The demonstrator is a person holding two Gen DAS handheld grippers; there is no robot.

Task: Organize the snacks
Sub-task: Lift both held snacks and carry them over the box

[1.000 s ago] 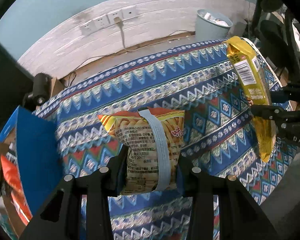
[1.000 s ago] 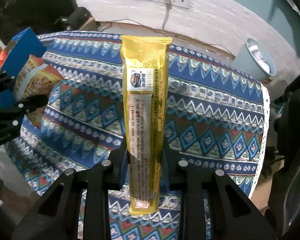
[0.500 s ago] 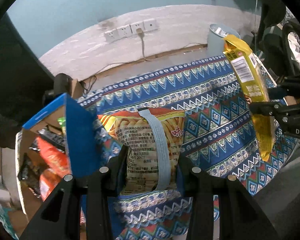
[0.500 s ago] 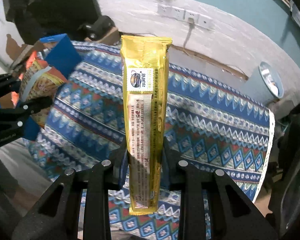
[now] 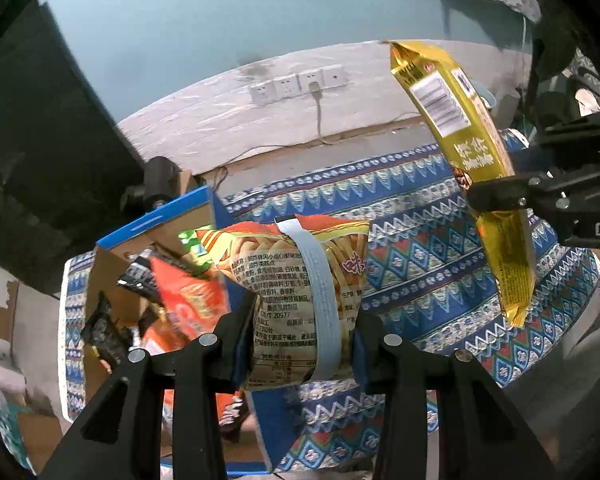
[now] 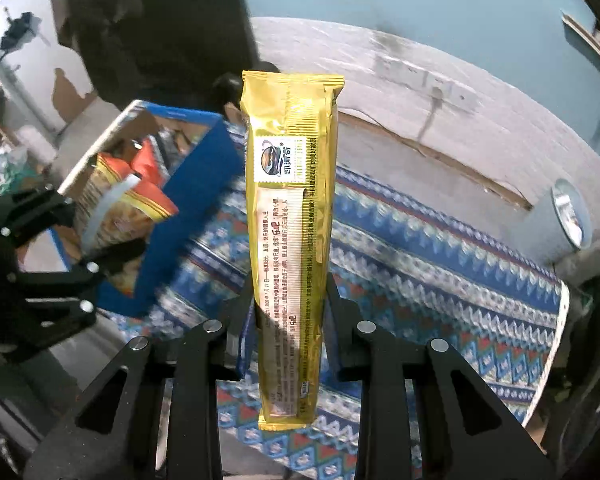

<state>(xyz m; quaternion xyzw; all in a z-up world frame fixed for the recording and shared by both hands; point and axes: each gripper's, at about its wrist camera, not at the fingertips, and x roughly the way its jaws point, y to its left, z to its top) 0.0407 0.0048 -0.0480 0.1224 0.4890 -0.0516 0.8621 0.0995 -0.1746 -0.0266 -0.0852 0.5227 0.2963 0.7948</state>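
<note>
My left gripper is shut on an orange-and-yellow chip bag with a pale blue band, held above the patterned tablecloth. To its left stands an open blue cardboard box with several snack packs inside. My right gripper is shut on a long gold biscuit pack, upright in the air. In the left wrist view that gold biscuit pack hangs at the right in the right gripper. In the right wrist view the chip bag sits at the left, in front of the blue box.
A grey bin stands on the floor beyond the table's far right. Wall sockets with a cable are on the white wall behind. A dark cabinet rises at the left, and a black chair at the far right.
Both grippers have risen with their packs and swung toward the blue box, which now shows its open top and contents. More wall is in view behind the table.
</note>
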